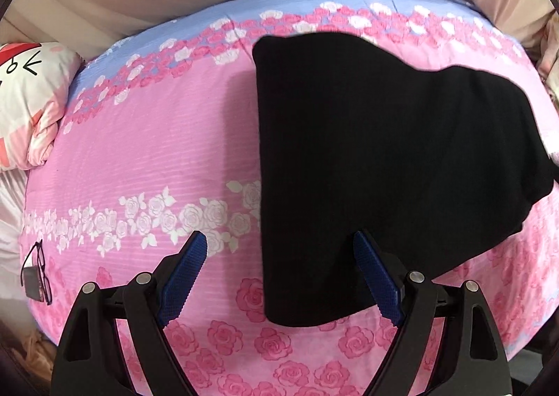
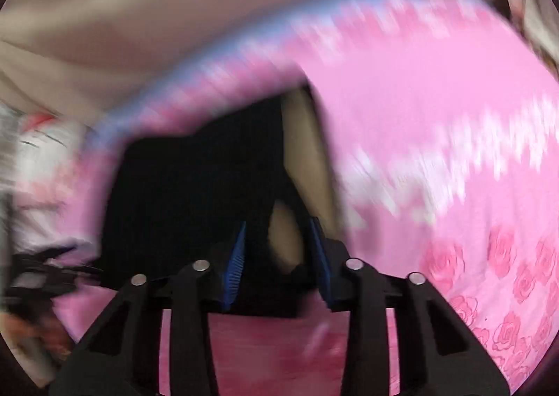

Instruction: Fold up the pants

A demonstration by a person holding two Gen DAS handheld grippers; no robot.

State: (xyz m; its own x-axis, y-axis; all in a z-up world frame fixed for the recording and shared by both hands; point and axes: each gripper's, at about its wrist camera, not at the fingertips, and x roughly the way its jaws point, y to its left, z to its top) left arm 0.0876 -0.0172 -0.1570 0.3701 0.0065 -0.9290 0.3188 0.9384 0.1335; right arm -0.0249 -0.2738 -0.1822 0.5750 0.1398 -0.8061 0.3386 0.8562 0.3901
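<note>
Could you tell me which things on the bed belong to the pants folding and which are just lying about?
Belong to the job:
- black pants
- left tongs
- right tongs

Lying about:
- glasses
- cartoon pillow
- flowered bedcover

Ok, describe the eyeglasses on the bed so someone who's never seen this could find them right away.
Start at the pink rose-print bedspread that covers the bed, and follow it to its left edge, below the white cartoon-print pillow. There lie the thin dark-framed eyeglasses, beside a small grey object. They are the only wiry thing there, far from the folded black pants.
</note>
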